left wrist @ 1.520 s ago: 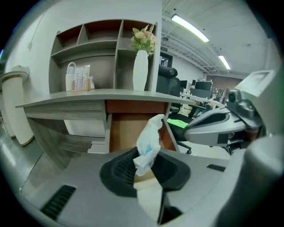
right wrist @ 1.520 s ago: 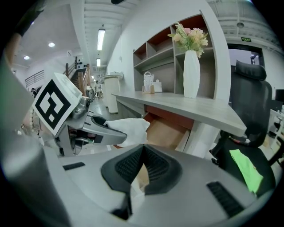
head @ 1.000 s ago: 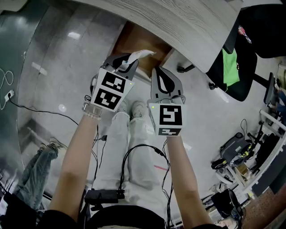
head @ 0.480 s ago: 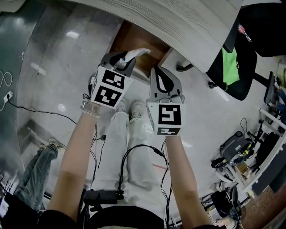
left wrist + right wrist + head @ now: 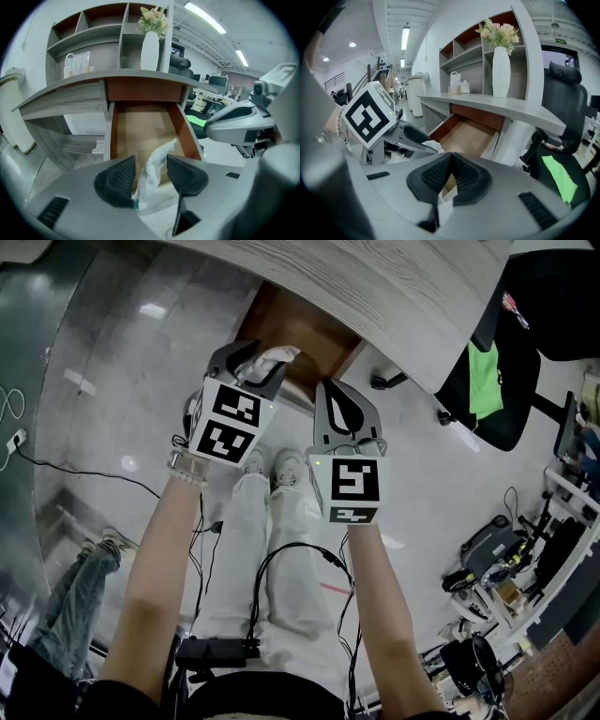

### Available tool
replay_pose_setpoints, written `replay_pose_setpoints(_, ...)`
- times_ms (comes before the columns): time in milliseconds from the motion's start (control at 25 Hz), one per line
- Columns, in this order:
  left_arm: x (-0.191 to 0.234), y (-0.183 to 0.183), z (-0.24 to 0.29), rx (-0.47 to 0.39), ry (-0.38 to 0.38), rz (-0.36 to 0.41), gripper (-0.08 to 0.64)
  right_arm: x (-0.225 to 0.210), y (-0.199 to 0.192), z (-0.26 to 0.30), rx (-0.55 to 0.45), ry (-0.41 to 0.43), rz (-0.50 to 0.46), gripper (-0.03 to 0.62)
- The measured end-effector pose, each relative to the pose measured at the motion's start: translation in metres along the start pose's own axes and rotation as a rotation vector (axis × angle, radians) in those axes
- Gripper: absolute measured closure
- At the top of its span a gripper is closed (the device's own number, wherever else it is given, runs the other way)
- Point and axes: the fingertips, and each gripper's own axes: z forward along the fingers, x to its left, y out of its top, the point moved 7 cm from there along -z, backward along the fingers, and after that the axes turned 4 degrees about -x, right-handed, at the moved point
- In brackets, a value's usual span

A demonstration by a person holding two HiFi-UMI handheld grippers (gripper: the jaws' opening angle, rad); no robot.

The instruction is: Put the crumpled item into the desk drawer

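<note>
Evidently release is in hand: left gripper [image 5: 151,174] fingers have just been opened, crumpled item [image 5: 157,161] loose between them over the drawer [image 5: 140,126]; right gripper [image 5: 449,176] closed, empty; a clean drop is needed

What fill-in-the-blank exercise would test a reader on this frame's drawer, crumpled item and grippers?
1. Under the desktop, the desk drawer stands pulled ___.
2. The crumpled item between the parted jaws of the left gripper is coloured ___.
3. The right gripper, holding nothing, has its jaws ___.

Missing words: open; white; shut.

Note: the left gripper's jaws have just been opening, with the crumpled item between them.
</note>
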Motion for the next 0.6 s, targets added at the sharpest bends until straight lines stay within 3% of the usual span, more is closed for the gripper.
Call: replay_pose_setpoints(600, 0.012, 0.011, -0.017, -0.062, 0.077, 0.042, 0.341, 0.008, 0.003, 0.003, 0.0, 0.006, -0.007, 0.589)
